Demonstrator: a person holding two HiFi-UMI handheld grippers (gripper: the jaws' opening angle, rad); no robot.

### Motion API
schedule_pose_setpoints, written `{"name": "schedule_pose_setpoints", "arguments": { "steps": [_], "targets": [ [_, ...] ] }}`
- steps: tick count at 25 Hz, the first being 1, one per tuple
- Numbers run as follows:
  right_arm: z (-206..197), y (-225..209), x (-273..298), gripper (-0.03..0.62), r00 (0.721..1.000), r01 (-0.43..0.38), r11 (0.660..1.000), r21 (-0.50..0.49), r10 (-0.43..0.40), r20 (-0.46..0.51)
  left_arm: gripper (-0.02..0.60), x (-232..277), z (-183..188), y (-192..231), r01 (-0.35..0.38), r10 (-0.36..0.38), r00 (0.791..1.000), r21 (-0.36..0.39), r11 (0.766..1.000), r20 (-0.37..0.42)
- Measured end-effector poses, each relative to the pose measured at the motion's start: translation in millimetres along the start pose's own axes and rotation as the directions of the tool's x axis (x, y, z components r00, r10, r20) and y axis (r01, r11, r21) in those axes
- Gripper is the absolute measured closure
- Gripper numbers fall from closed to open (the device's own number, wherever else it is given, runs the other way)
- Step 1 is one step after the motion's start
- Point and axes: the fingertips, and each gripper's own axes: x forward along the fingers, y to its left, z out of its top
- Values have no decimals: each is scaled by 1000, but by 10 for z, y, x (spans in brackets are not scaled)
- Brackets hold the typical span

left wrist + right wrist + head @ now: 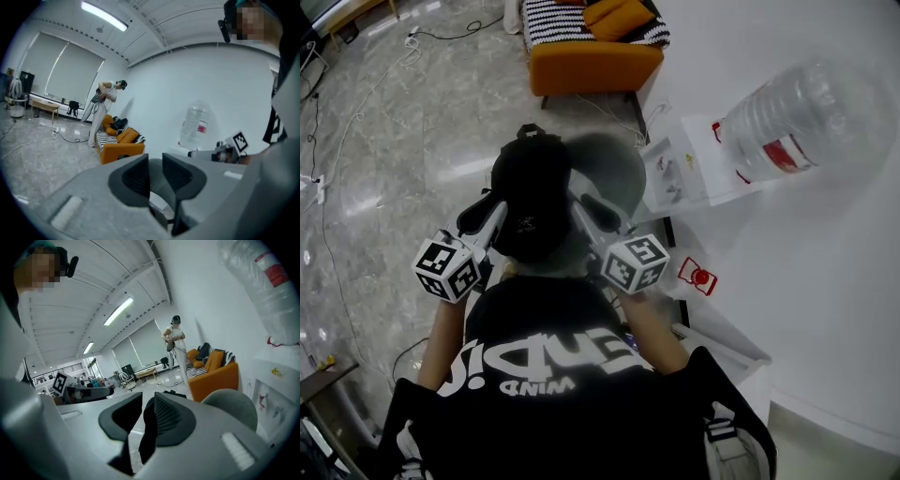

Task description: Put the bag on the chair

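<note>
In the head view, the black bag [530, 192] sits between my two grippers, over the left part of a round grey chair [619, 169]. My left gripper [492, 220] is at the bag's left side. In its own view its jaws [155, 176] stand a narrow gap apart, and only grey shows between them. At the bag's right side is my right gripper [591, 216]. Its jaws [147, 416] have a strip of the bag's black fabric [146, 437] between the tips. The chair [232, 406] shows just right of them.
An orange sofa [595, 61] with a striped throw stands beyond the chair. A white water dispenser [684, 173] with a large clear bottle [806, 112] stands against the wall at the right. Cables [356, 103] run over the glossy floor. Another person [105, 103] stands by the sofa.
</note>
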Motion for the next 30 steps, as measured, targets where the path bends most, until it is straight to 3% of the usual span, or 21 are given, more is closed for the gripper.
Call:
{"name": "schedule_pose_setpoints", "arguments": {
  "steps": [7,21,30],
  "targets": [
    [-168,-93,-81,592,998,54,998,17,-54,14,578,-149,-124,136,-75,76,997,-22,997,28],
    [-364,-189,-95,594,990,138,989,-54,-139,-25,580,-124,-353,206,-134,134,991,-22,991,18],
    [-373,-127,-102,594,993,114,993,-34,-115,-25,580,-182,-358,202,-147,148,989,-24,989,19]
  ]
}}
